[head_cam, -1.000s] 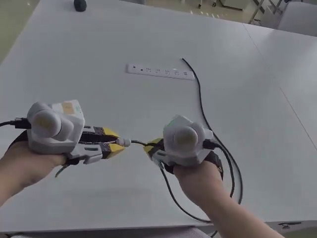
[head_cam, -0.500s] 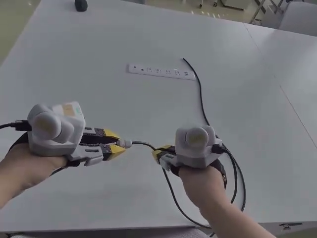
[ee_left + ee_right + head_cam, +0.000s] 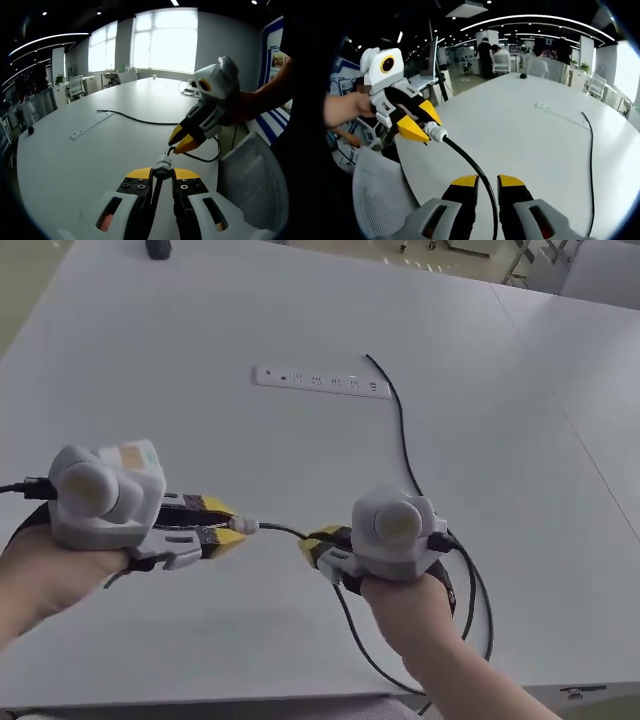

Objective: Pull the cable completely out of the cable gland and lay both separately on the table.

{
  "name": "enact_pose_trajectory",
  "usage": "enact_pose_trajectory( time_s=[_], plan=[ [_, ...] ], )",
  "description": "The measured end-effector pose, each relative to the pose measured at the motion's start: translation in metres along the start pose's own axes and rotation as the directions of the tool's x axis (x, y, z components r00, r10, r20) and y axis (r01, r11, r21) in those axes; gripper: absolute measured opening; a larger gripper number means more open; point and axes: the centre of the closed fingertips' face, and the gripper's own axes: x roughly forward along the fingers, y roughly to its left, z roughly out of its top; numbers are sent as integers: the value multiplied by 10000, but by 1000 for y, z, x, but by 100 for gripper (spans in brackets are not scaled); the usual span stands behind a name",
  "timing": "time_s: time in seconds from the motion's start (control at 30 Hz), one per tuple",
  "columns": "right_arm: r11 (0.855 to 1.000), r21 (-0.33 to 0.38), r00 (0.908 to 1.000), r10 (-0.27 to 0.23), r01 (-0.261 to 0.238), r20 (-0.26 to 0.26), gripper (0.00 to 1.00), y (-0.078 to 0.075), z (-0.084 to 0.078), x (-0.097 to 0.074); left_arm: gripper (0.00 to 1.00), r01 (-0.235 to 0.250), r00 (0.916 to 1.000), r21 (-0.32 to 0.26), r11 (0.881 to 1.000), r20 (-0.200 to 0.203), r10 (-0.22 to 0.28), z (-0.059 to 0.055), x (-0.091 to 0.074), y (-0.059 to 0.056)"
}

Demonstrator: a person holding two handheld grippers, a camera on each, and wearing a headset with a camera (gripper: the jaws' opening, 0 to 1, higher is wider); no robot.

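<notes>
Fingers of the left gripper [image 3: 230,528] pinch the cable gland [image 3: 243,526] above the desk [image 3: 200,370]. Right gripper [image 3: 309,545], at its 3 o'clock, has its fingers closed on the cable [image 3: 280,531], which runs out of the gland. Power strip [image 3: 320,382] lies at 12 o'clock, farther up the desk.

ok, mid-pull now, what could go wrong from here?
1. The left gripper pinches the cable gland only at its jaw tips; a harder tug may pop it free.
2. The cable behind the right gripper trails toward the table edge, where it could snag.
</notes>
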Motion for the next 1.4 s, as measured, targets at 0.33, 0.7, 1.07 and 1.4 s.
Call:
enact_pose_trajectory(
  time_s=[0.33,0.7,1.07,1.4],
  plan=[
    [8850,-4643,9985,133,-361,-522,16,28,29,0,15,56,10000,-39,10000,-20,-56,-1,1,-3],
    [7962,-5916,9918,904,-1267,-907,9,53,33,10,15,27,10000,-41,10000,-56,-27,0,2,-5],
    [8007,-5887,9935,744,-1111,-862,1,50,33,11,15,37,9999,-2,10000,-121,-37,0,5,-6],
    [8679,-4922,9969,381,-668,-681,0,34,31,9,15,-29,10000,-39,10000,34,29,5,5,-4]
  ],
)
